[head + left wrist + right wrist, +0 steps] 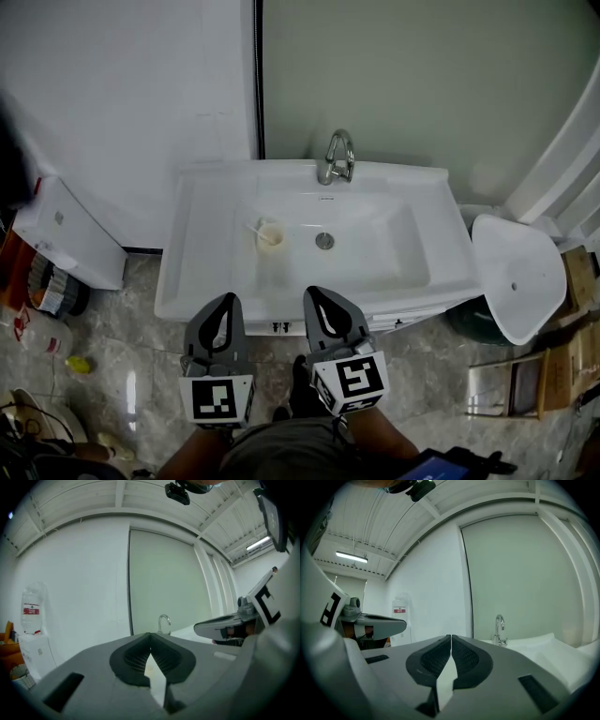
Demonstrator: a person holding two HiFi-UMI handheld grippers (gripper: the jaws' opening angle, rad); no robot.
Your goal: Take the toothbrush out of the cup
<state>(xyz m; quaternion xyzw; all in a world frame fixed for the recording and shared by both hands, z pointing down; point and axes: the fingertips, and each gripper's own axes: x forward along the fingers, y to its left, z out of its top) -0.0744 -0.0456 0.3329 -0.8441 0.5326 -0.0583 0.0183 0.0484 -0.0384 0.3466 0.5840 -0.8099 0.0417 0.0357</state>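
Looking down over the white sink (403,202), the biggest thing in the frame, with its one chrome faucet (337,157) at the back and one drain (324,241) in the basin. Two grippers hang at the sink's front edge, both pointing toward the wall. The left gripper (229,300) has its jaws pressed together with nothing between them, and its own view confirms that. The right gripper (313,293) is the same, pads meeting tip to tip and empty.

Now the target: one pale cup (270,236) stands upright in the basin, just left of the drain. It's ahead of both grippers and well apart from them, sitting roughly between their two lines, so neither hand looks clearly nearer. One toothbrush (255,228) sits in it, its long axis leaning out over the rim toward the back left. It's too small to tell which end is up. I'd judge either claw must open before reaching in.
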